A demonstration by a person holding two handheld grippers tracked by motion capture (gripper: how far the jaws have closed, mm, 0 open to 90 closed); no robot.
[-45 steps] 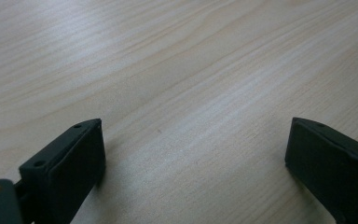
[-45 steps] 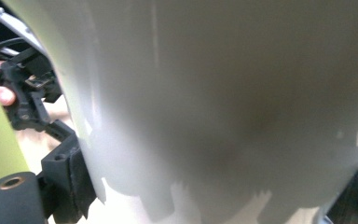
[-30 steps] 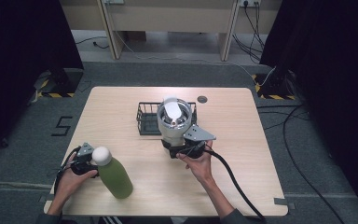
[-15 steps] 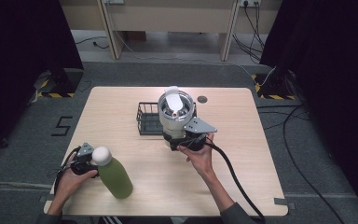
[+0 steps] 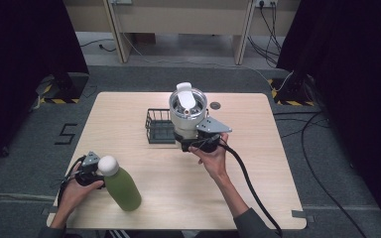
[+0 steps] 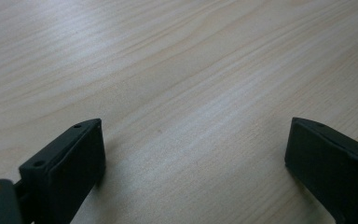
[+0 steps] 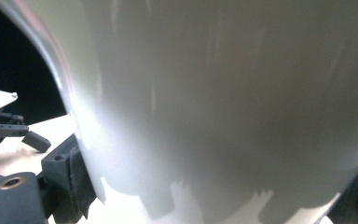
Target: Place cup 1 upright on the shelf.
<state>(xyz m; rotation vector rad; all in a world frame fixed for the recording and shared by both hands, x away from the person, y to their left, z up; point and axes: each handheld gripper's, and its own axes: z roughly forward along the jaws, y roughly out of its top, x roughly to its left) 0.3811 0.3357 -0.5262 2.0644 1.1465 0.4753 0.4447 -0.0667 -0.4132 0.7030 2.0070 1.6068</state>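
Above the basket (image 5: 159, 126), right tongs (image 5: 191, 144) hold the tumbler (image 5: 187, 111) upright.

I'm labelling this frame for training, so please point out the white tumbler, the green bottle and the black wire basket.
white tumbler (image 5: 187, 110), high view, on its lid.
green bottle (image 5: 123, 191), high view, on the green body below the white cap.
black wire basket (image 5: 159, 132), high view, on its floor left of the tumbler.

Left gripper (image 5: 90, 171) fingers (image 6: 70, 163) apart.

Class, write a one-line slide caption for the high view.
Right hand-held gripper carries a white tumbler by a wire basket; green bottle stands beside the left.
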